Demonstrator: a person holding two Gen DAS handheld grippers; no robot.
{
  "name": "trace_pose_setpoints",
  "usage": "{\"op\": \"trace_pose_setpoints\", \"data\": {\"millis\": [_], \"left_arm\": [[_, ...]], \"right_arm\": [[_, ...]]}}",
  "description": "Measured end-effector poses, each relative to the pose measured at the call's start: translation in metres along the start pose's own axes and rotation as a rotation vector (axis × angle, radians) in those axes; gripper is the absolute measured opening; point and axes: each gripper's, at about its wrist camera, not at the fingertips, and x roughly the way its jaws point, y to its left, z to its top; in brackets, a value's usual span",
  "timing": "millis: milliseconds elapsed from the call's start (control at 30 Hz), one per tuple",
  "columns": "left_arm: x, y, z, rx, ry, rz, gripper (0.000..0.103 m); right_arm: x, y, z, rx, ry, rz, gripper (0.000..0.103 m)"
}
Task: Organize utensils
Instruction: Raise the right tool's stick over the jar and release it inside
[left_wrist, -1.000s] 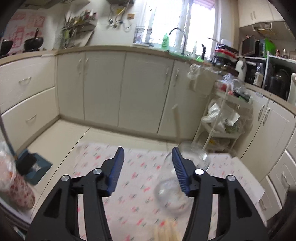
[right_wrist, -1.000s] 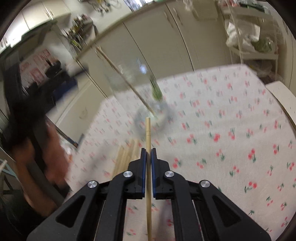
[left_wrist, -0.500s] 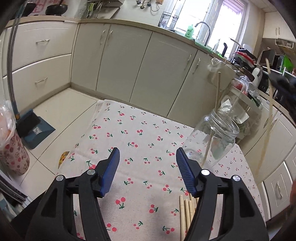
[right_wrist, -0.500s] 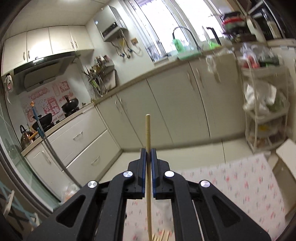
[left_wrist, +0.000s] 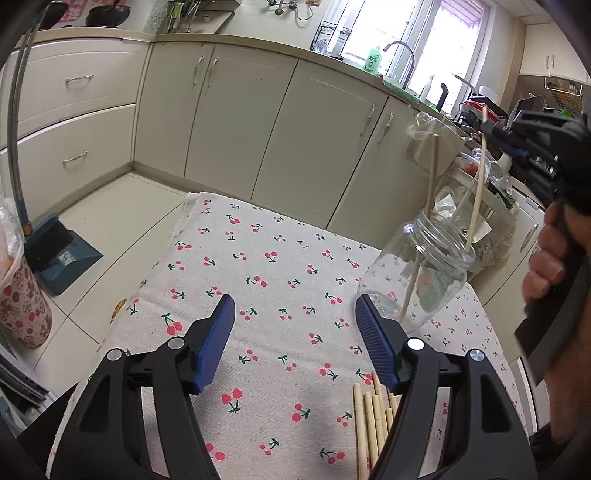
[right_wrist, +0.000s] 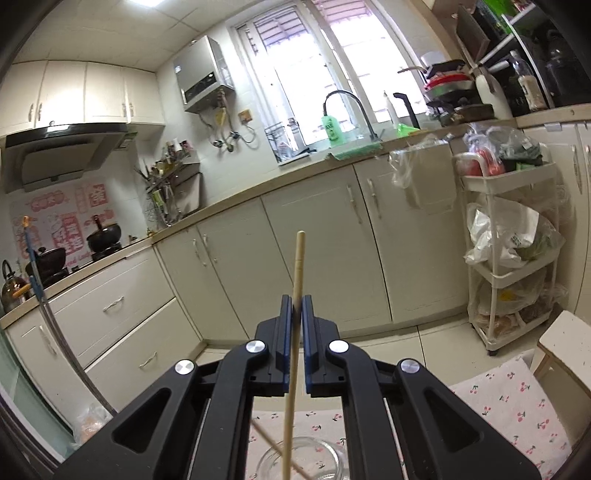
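My left gripper hovers low over the cherry-print cloth, its jaws opening with nothing between them. Just right of it a clear glass jar leans with one chopstick standing in it. My right gripper, also seen at upper right, is shut on a second wooden chopstick. It hangs almost upright, and its lower end reaches the jar's mouth. Several loose chopsticks lie on the cloth under my left gripper's right finger.
A person's hand grips the right tool at the table's right side. On the floor to the left are a blue dustpan with brush and a patterned bag. A white trolley stands by the cabinets, and a pale stool beside the table.
The right gripper rose and tipped up with its chopstick, which now hangs over the jar. The left gripper sank toward the cloth and its jaws widened.
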Motion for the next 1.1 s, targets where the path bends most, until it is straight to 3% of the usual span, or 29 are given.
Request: {"op": "trace_pose_setpoints", "data": {"millis": [367,733,900,1100], "left_arm": [[0.001,0.0,0.001,0.004,0.002,0.004,0.066],[0.003,0.001,0.001,-0.004,0.006,0.004,0.067],[0.003,0.002,0.001,-0.002,0.013,0.003,0.067],[-0.002,0.005,0.002,-0.012,0.074,-0.009,0.067]], "right_arm": [[0.008,-0.001,0.004,-0.012,-0.003,-0.002,0.006],[-0.002,-0.001,-0.016,-0.006,0.06,0.014,0.006],[-0.035,-0.017,-0.045,0.032,0.184,0.008,0.006],[-0.078,-0.026,-0.124,-0.006,0.552,0.004,0.007]]}}
